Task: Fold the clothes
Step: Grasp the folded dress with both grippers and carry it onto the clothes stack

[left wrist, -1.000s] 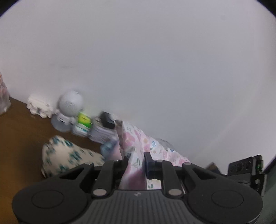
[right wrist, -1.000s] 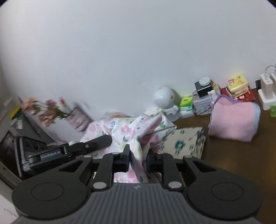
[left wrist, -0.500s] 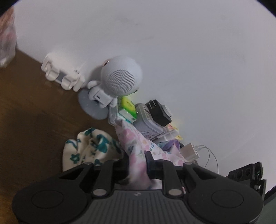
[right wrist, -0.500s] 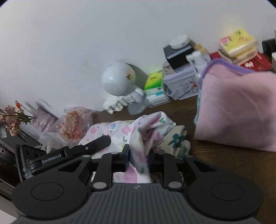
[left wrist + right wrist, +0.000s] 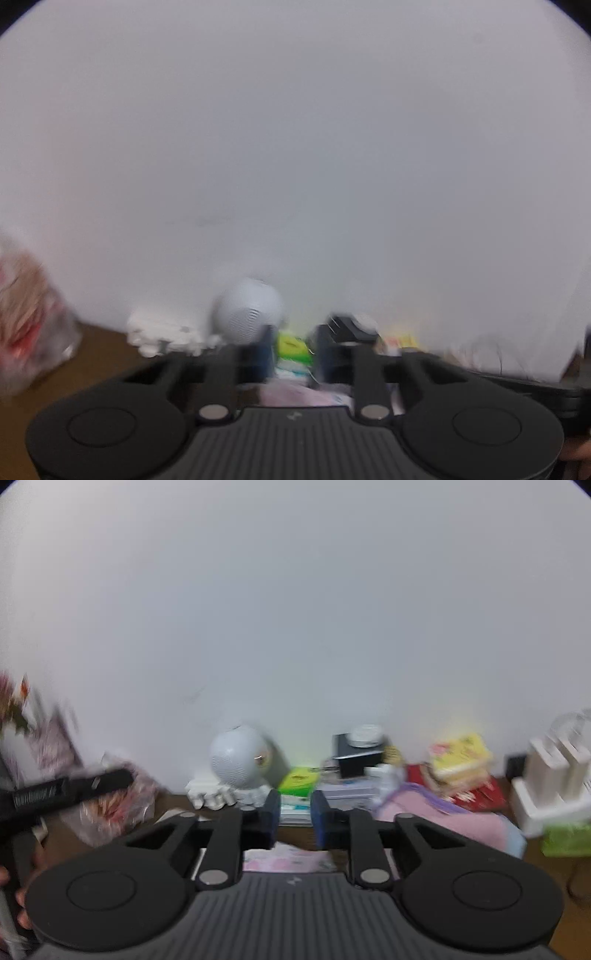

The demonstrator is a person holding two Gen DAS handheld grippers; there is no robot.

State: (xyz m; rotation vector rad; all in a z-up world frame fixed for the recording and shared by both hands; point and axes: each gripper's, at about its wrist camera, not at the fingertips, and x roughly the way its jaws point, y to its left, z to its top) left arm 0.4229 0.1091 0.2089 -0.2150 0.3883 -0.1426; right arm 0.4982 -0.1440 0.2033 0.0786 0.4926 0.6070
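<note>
Left claw [image 5: 293, 350], right claw [image 5: 293, 819]: jaws just closing, narrow gap, empty; floral cloth [image 5: 291, 860] below.

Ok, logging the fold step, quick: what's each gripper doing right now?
Left gripper: narrowly open, jaws just closing, nothing between them; floral cloth lies below.
Right gripper: narrowly open too, just closing, empty.

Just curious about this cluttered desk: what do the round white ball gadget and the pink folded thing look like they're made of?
Round white gadget: probably matte plastic, with a fine dotted grille like a speaker's. Pink folded thing: soft cloth with a purple edge, likely a towel or garment; the blur hides its weave.
</note>
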